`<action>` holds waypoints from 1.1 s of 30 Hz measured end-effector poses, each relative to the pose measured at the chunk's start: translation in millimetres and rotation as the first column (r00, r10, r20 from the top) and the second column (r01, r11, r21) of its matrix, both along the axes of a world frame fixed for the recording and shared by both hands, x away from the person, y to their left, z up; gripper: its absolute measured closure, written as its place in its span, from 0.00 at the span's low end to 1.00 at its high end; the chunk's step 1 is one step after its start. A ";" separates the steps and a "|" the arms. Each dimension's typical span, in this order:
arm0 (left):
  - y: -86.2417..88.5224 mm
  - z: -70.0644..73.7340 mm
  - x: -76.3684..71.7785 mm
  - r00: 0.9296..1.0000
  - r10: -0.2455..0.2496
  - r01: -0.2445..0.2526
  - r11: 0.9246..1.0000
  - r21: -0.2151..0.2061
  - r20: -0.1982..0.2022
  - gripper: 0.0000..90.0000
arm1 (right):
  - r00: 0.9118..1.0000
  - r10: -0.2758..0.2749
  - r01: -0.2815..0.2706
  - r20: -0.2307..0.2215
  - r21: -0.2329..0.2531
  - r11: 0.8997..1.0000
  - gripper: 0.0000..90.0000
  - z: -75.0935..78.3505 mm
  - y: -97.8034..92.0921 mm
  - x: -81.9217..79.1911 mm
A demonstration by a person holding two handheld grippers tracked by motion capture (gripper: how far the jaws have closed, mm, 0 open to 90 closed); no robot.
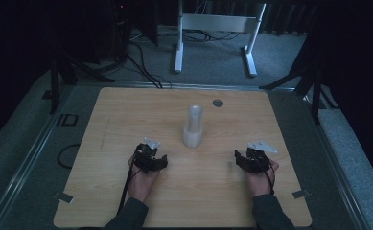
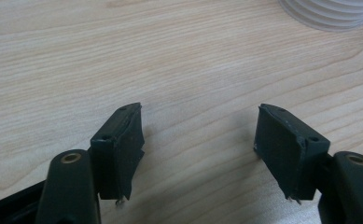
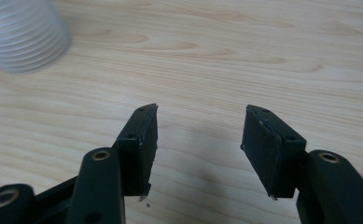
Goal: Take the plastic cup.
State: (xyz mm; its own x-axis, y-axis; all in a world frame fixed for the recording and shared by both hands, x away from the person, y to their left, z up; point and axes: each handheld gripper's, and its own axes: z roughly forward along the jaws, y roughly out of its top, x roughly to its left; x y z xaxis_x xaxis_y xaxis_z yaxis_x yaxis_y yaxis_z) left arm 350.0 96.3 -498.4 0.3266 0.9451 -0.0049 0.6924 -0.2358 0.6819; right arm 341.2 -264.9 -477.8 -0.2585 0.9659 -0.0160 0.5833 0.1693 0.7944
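Stack of translucent ribbed plastic cups (image 1: 193, 127) upright mid-table (image 1: 126, 191), between and just ahead of both grippers, apart from each. Left gripper (image 1: 151, 160) and right gripper (image 1: 251, 160) both resting low with jaws spread wide, holding nothing. Likely risk: knocking over the tall, light stack with a sideways nudge, or crushing the thin walls by squeezing too hard

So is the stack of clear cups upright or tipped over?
Upright: the stack of clear cups stands on its wide end on the table, rim up.
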 end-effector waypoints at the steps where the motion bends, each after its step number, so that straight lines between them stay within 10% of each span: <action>1: -0.2 0.5 0.1 1.000 -0.005 0.005 1.000 -0.003 0.001 0.38 | 1.000 0.019 -0.019 0.004 -0.010 1.000 0.50 0.3 3.1 -0.9; 15: -3.0 24.9 5.1 0.989 -0.084 0.101 0.984 -0.143 0.125 0.51 | 0.986 0.163 -0.161 0.024 -0.051 0.986 0.57 14.5 25.1 -1.4; 27: -15.2 31.2 12.5 0.969 -0.121 0.147 0.983 -0.111 0.215 0.51 | 0.976 0.213 -0.211 0.051 -0.044 0.977 0.60 28.8 34.1 1.0; 33: -13.7 29.4 17.7 0.973 -0.124 0.149 0.982 -0.119 0.194 0.53 | 0.973 0.225 -0.222 0.052 -0.057 0.973 0.55 34.8 41.5 5.5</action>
